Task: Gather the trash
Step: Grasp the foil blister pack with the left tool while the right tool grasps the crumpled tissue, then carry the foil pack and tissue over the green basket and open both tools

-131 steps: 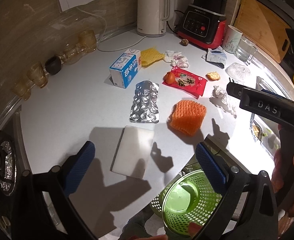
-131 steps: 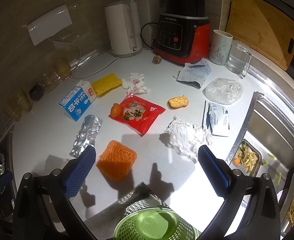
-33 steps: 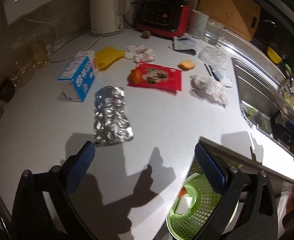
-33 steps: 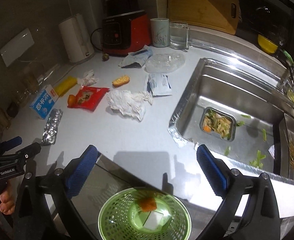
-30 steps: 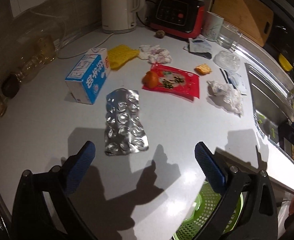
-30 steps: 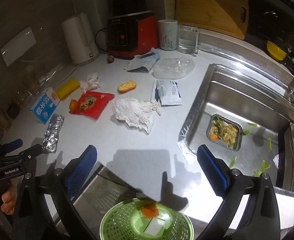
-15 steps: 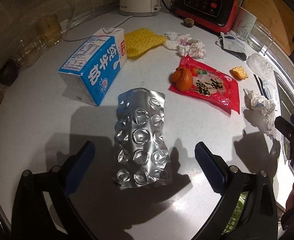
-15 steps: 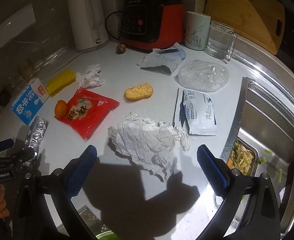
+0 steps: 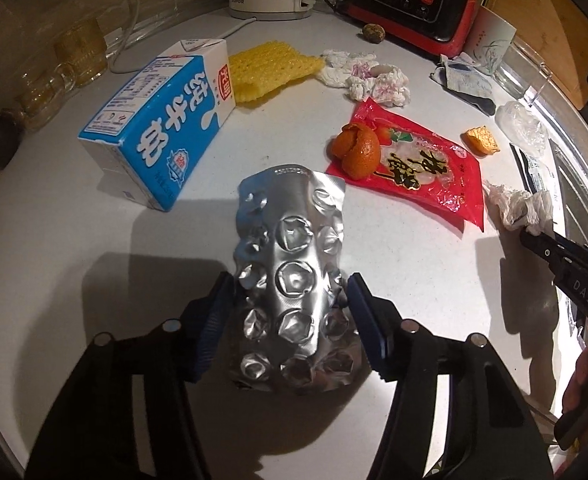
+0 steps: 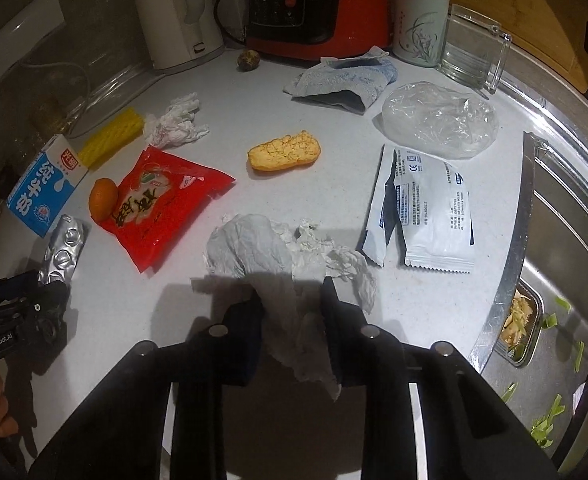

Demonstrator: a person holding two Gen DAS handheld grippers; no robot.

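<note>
Down at my left gripper (image 9: 289, 300), the blue fingers (image 9: 213, 320) have just been closing and now press both sides of the crumpled silver blister sheet (image 9: 294, 276), whose near end my own frame partly hides. My right gripper (image 10: 289, 308) has likewise been closing, and its fingers pinch the crumpled white paper towel (image 10: 277, 256); their tips are lost in shadow and tissue folds. Both pieces of trash lie on the pale worktop (image 9: 93, 248). Beyond the towel's right, the steel sink (image 10: 566, 240) holds a small metal tray of vegetable scraps (image 10: 518, 328), cut off by the sink's rim. Bare worktop lies left of the sheet, the blue-and-white milk carton (image 9: 157, 128) and red snack packet (image 9: 418, 168) crowding behind it.
</note>
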